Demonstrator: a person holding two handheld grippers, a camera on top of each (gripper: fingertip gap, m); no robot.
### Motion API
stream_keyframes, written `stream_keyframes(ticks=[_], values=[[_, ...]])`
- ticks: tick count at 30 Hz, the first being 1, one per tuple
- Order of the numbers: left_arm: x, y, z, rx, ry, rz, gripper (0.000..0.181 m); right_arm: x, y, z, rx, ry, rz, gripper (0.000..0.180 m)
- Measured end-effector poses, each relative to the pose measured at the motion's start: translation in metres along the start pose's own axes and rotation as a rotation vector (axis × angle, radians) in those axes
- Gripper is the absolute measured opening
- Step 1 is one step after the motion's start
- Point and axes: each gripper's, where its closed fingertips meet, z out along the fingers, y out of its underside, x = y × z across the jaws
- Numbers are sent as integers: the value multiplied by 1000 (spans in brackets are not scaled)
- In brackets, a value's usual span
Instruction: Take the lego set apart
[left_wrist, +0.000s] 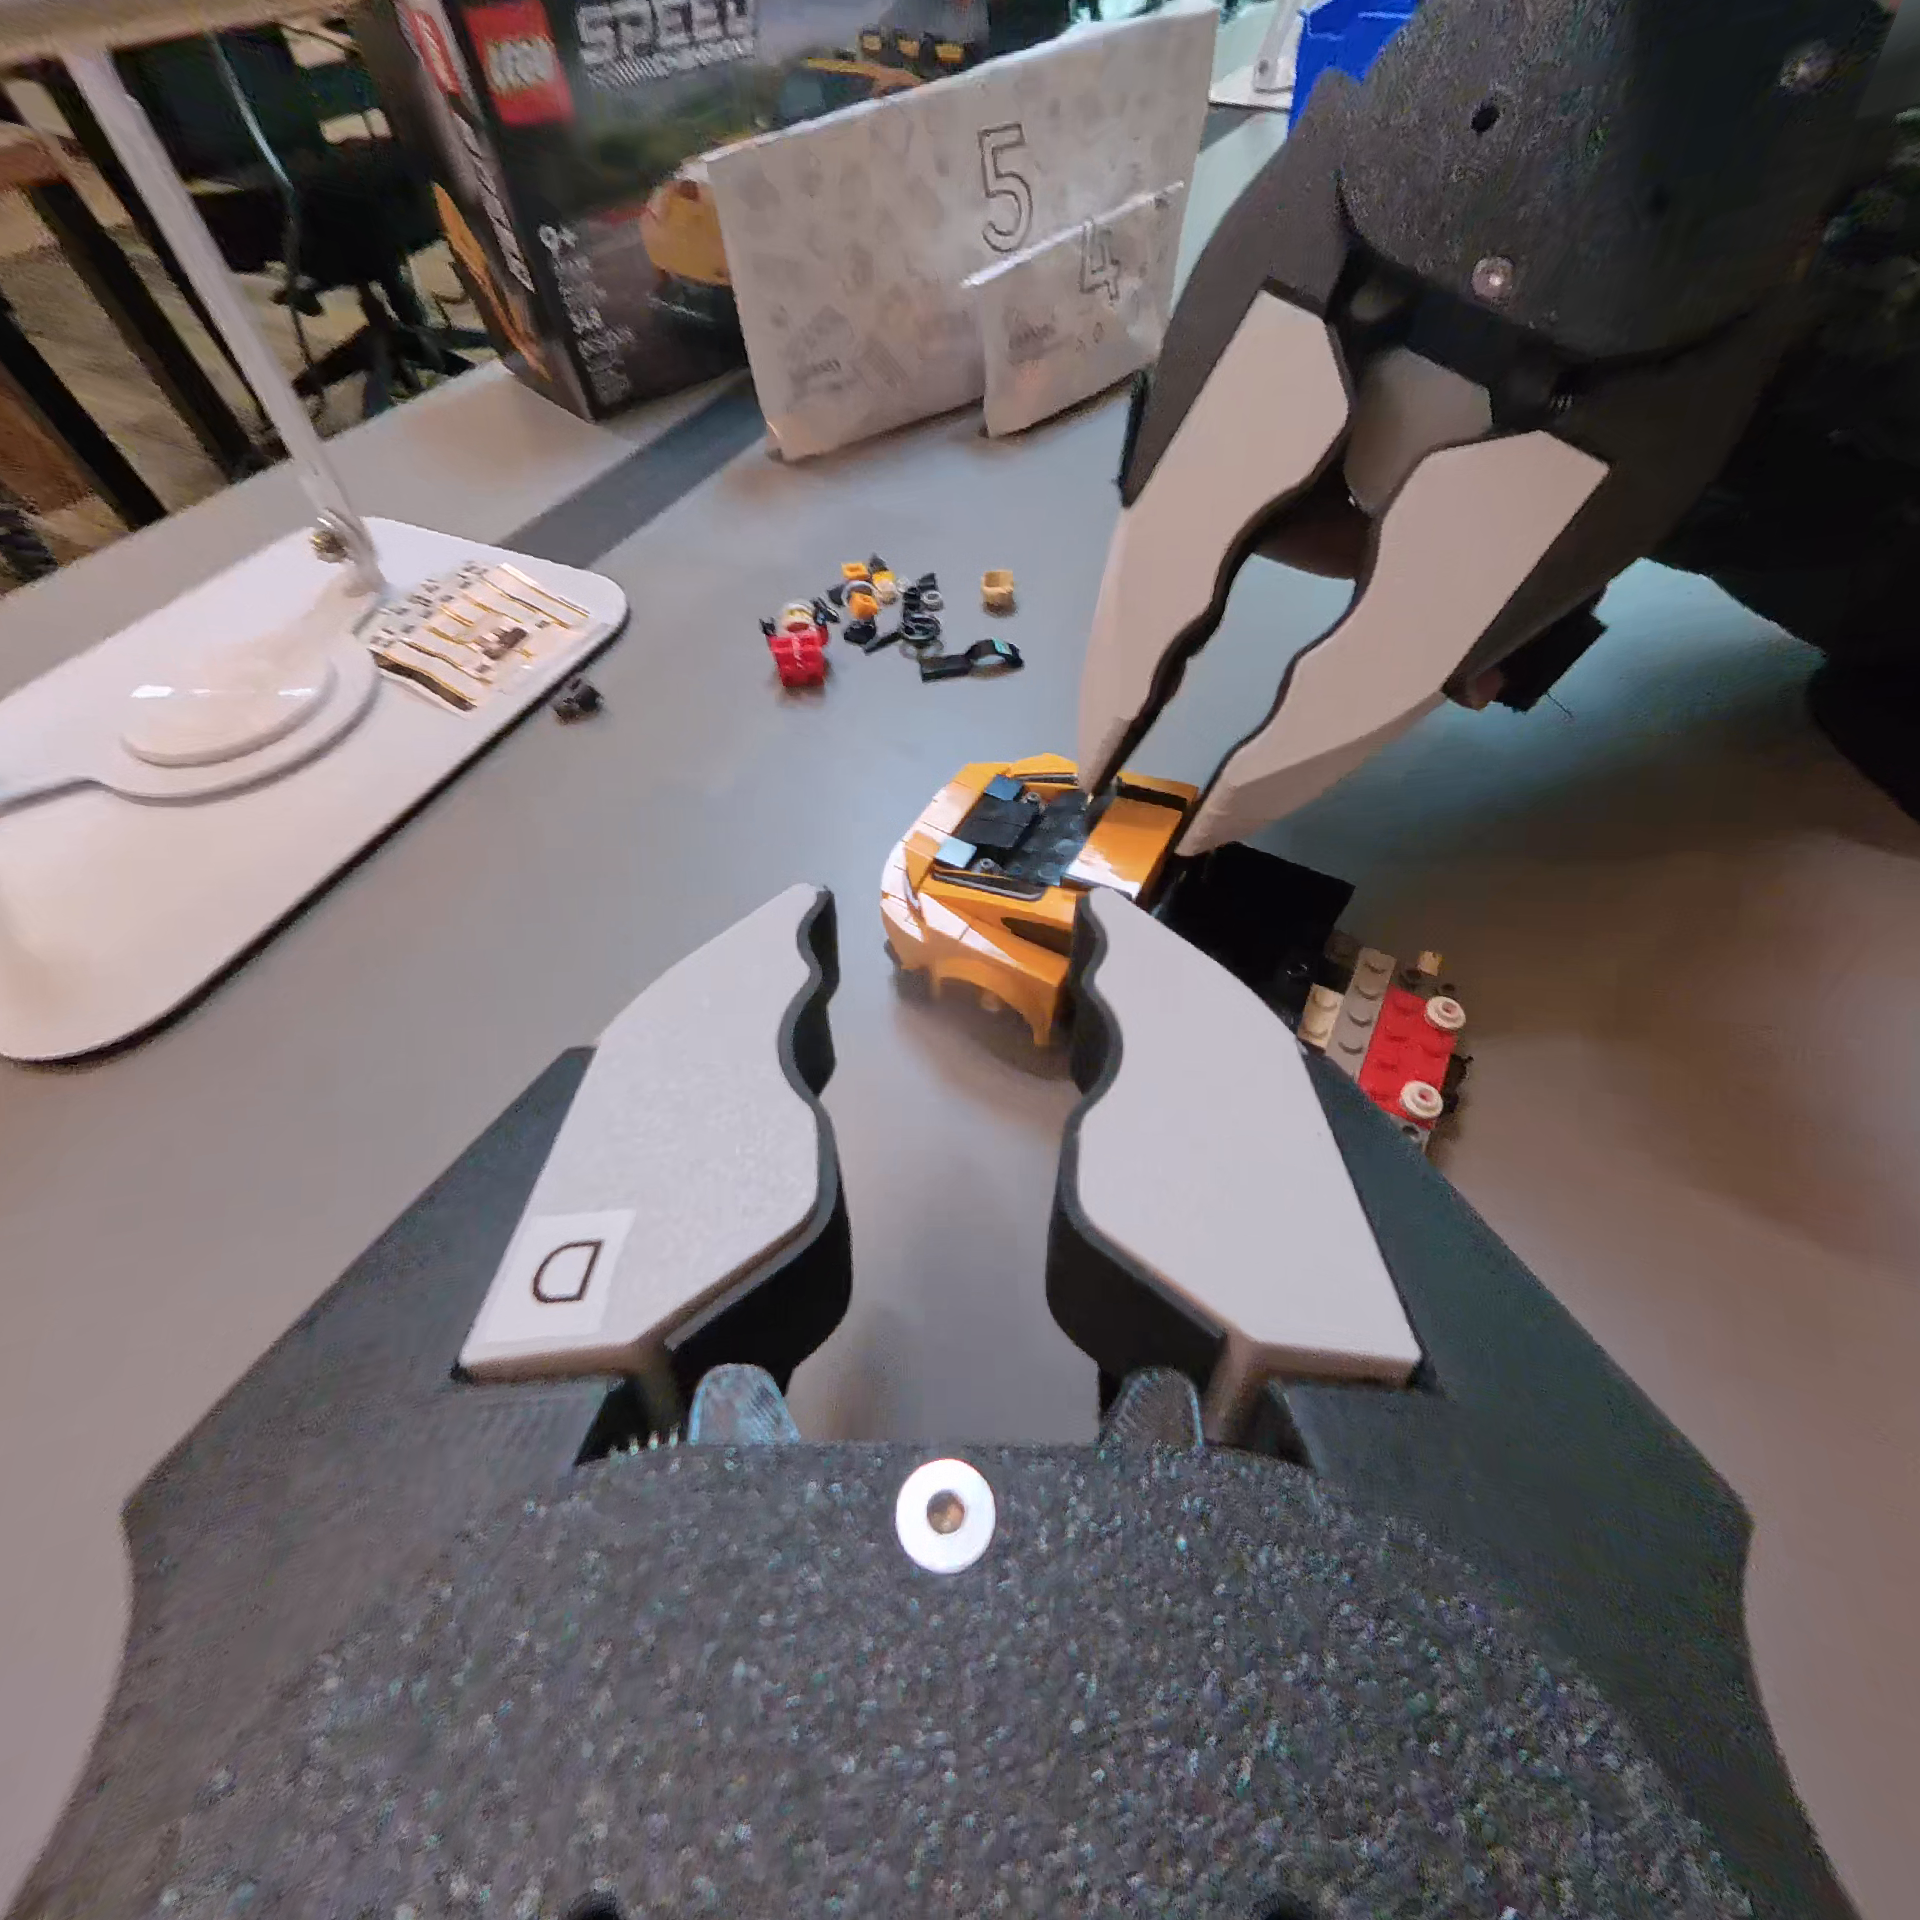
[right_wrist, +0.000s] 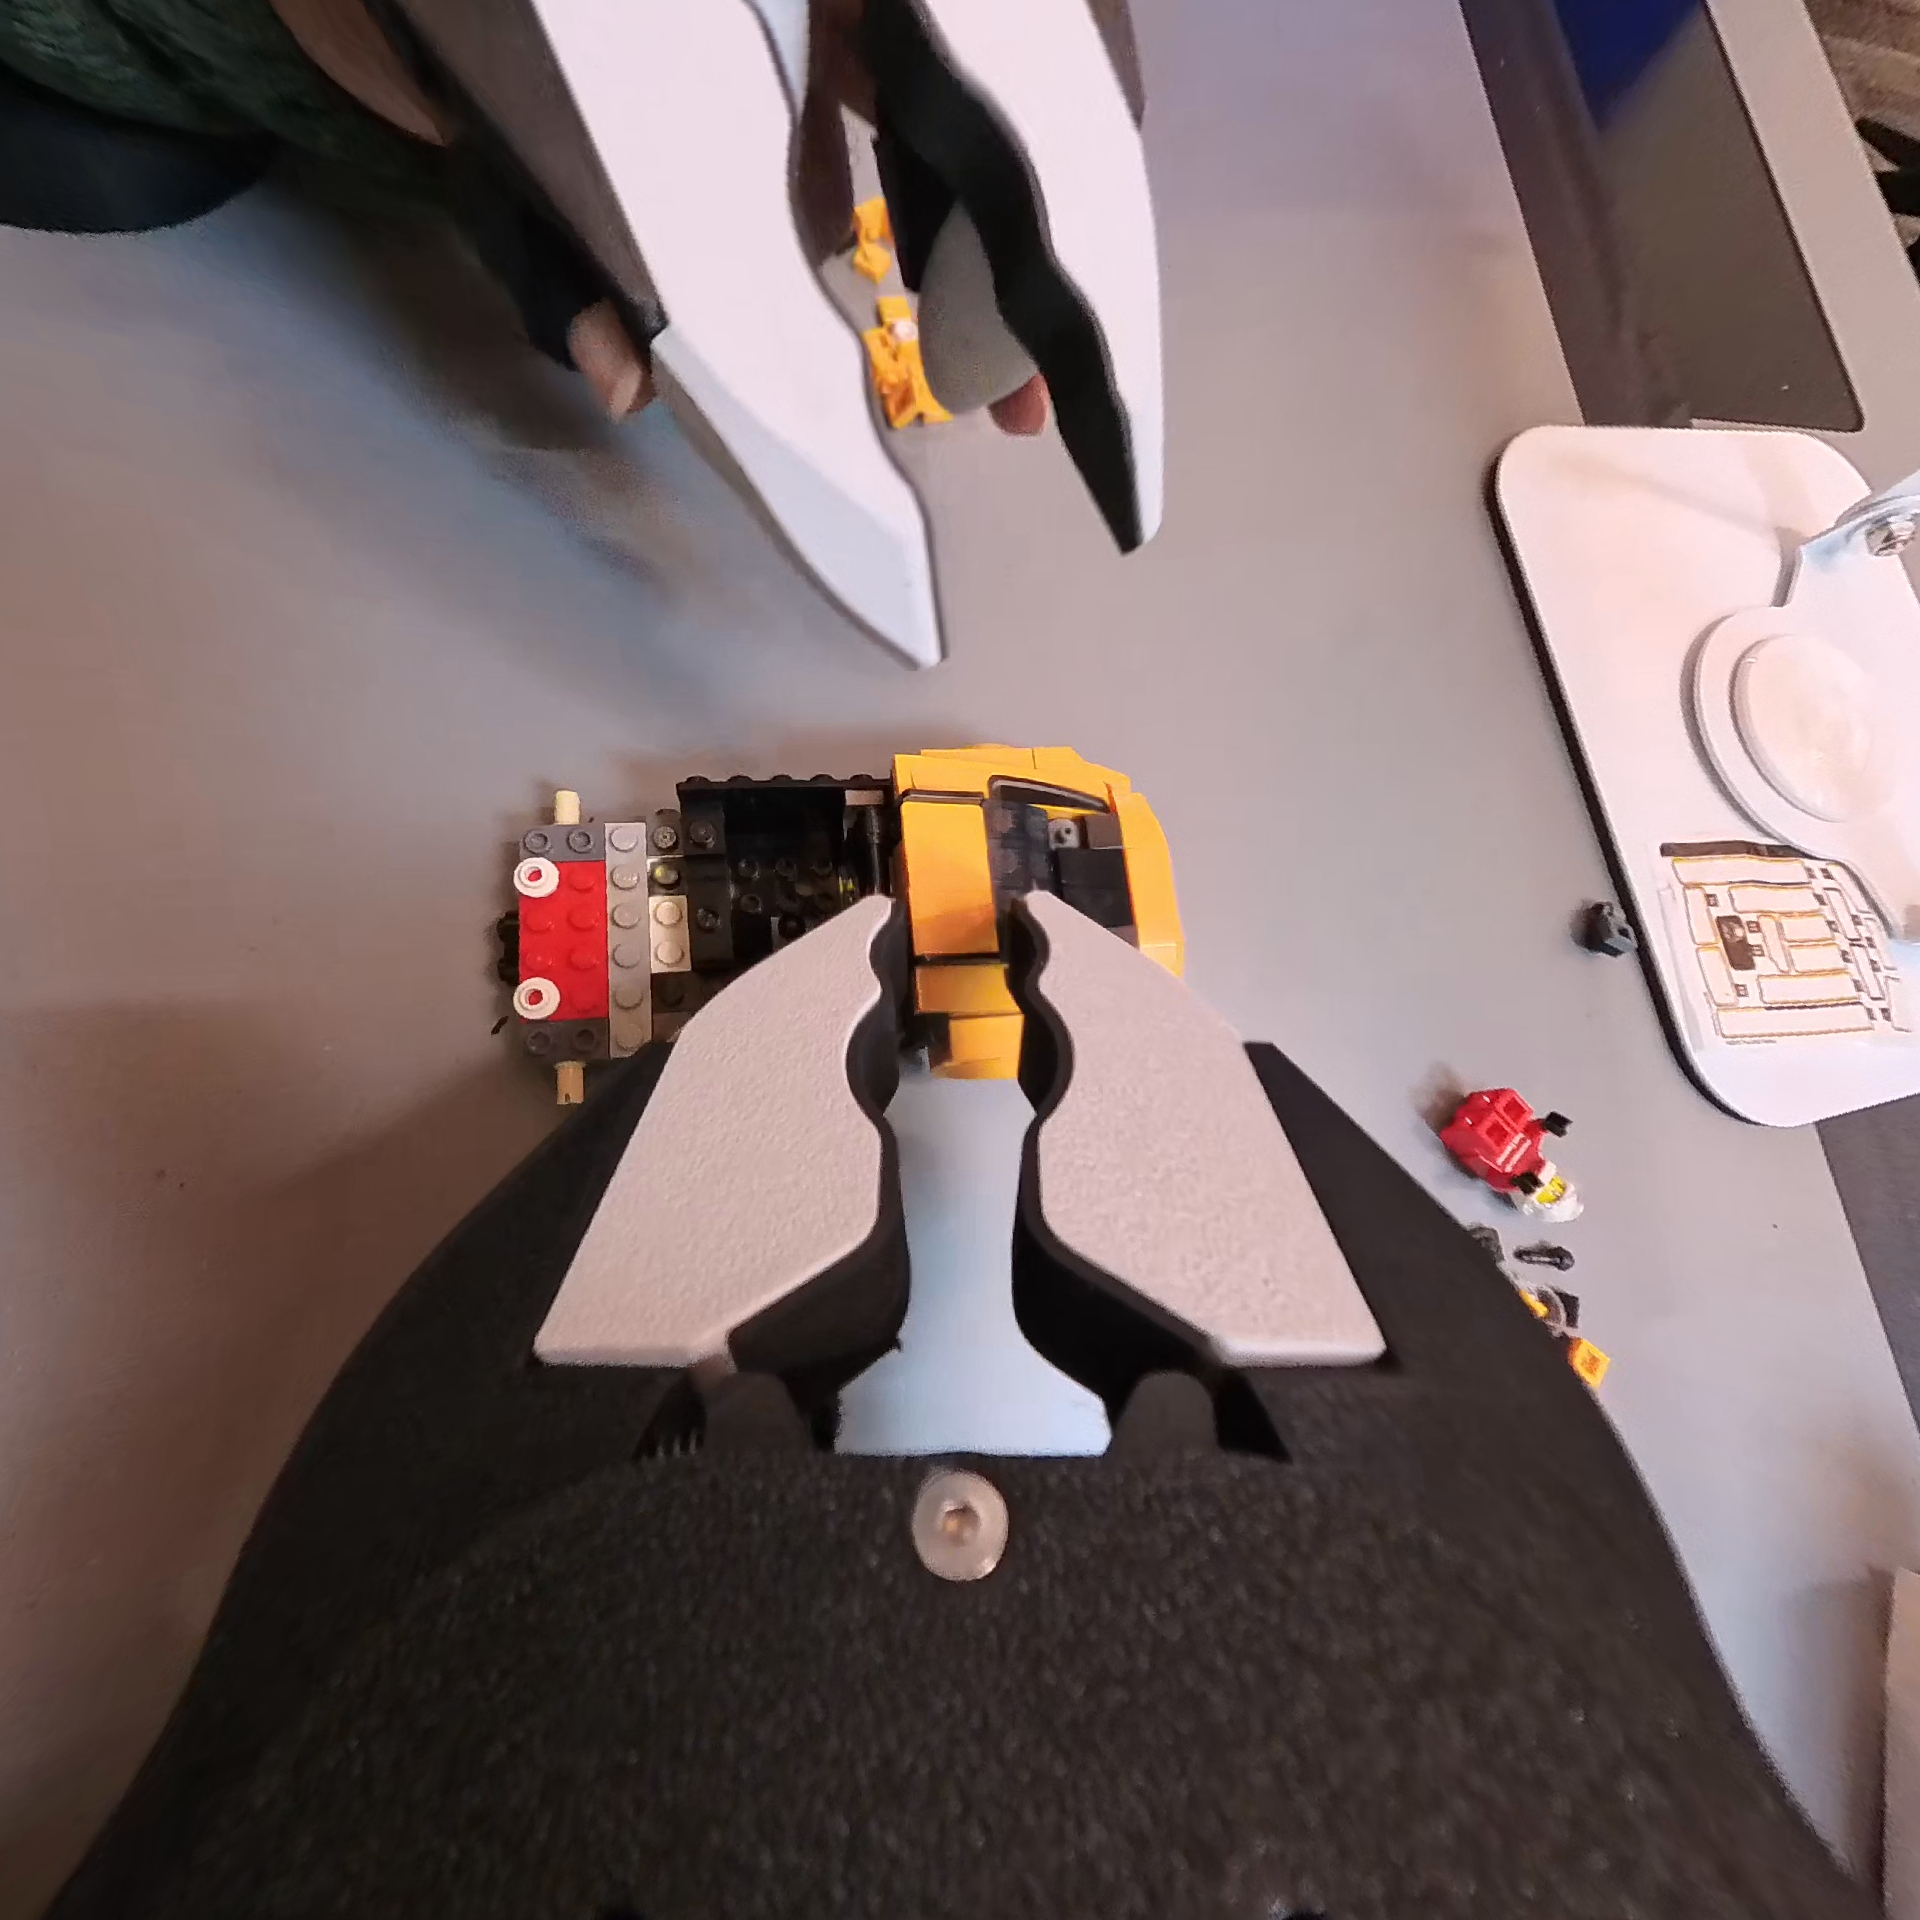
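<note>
A partly dismantled lego car lies on the grey table. Its orange front body (left_wrist: 977, 935) (right_wrist: 1039, 790) is still joined to a black chassis (right_wrist: 769, 862) with red and grey bricks (left_wrist: 1397, 1039) at the rear. My right gripper (right_wrist: 954, 912) comes down from the upper right in the left wrist view (left_wrist: 1143, 810). Its fingers close on the rear part of the orange body, one tip on the black roof tiles. My left gripper (left_wrist: 956, 914) is open and empty, just short of the car's nose. In the right wrist view it (right_wrist: 1029, 597) hovers beyond the car.
Loose small pieces (left_wrist: 883, 613) and a red minifigure part (left_wrist: 798, 657) (right_wrist: 1501, 1138) lie behind the car. Orange bits (right_wrist: 899, 364) lie under the left gripper. A white lamp base (left_wrist: 208, 727) carries a sticker sheet (left_wrist: 478, 623). The set's box (left_wrist: 582, 208) and numbered bags (left_wrist: 935, 291) stand at the back. Across from one pair of fingers to the other is roughly 6 centimetres.
</note>
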Motion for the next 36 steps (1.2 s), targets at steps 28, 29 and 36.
stream_keyframes(ticks=[28, 29, 36], values=[[23, 18, 28, -181, 145, 107, 48, -4, -4, 9, -283, -221, -54, 19], [23, 18, 28, -182, 142, 115, 47, -4, -4, 9, -287, -221, -50, 19], [23, 19, 25, -181, 115, 173, 41, -5, -6, 8, -274, -167, -66, 13]])
